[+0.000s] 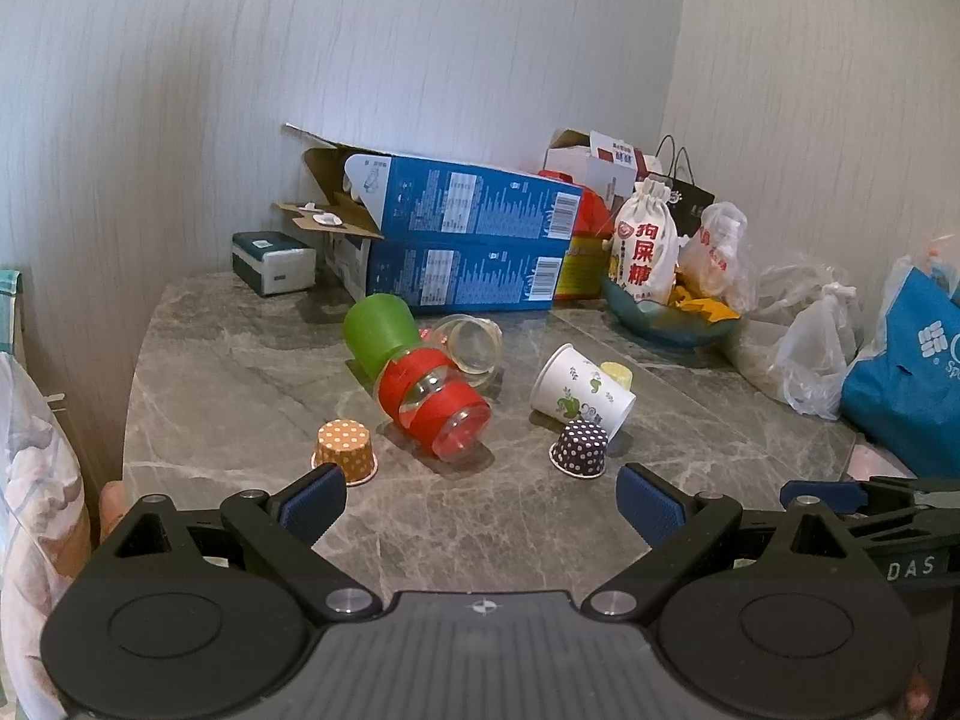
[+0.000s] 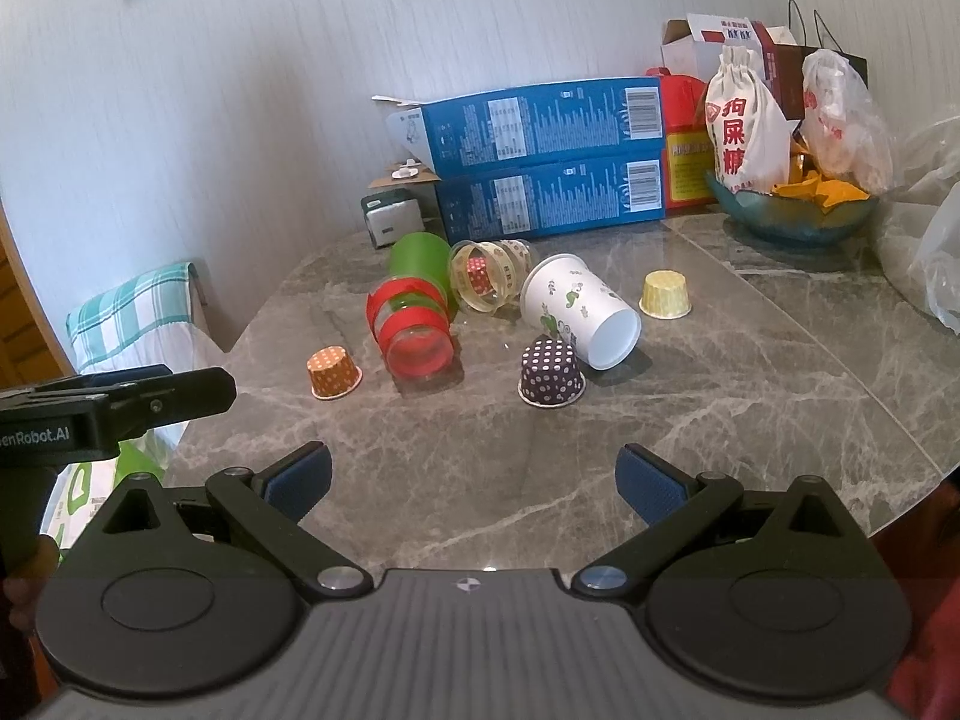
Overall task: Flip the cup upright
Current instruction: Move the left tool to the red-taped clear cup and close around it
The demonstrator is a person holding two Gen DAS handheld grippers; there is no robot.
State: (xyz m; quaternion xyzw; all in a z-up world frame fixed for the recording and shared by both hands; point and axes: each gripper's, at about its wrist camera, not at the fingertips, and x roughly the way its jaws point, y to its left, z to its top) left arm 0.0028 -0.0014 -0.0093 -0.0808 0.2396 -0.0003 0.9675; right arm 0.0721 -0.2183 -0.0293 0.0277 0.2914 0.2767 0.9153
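Observation:
Several cups lie on the grey marble table (image 1: 252, 372) (image 2: 750, 396). A white paper cup with green print (image 1: 581, 387) (image 2: 576, 309) lies on its side. A clear cup with red tape (image 1: 432, 405) (image 2: 411, 327), a green cup (image 1: 379, 333) (image 2: 420, 261) and a clear patterned cup (image 1: 474, 343) (image 2: 489, 276) also lie on their sides. Orange dotted (image 1: 346, 451) (image 2: 333, 372), purple dotted (image 1: 581, 449) (image 2: 550, 373) and yellow (image 2: 665, 295) small cups stand upside down. My left gripper (image 1: 483, 504) and right gripper (image 2: 474, 480) are open and empty, short of the cups.
Two stacked blue boxes (image 1: 462, 246) (image 2: 540, 156) stand at the back by the wall. A bowl with a white pouch (image 1: 645, 246) (image 2: 747, 126), plastic bags (image 1: 810, 354) and a blue bag (image 1: 912, 384) crowd the right side. A tissue box (image 1: 273, 262) sits back left.

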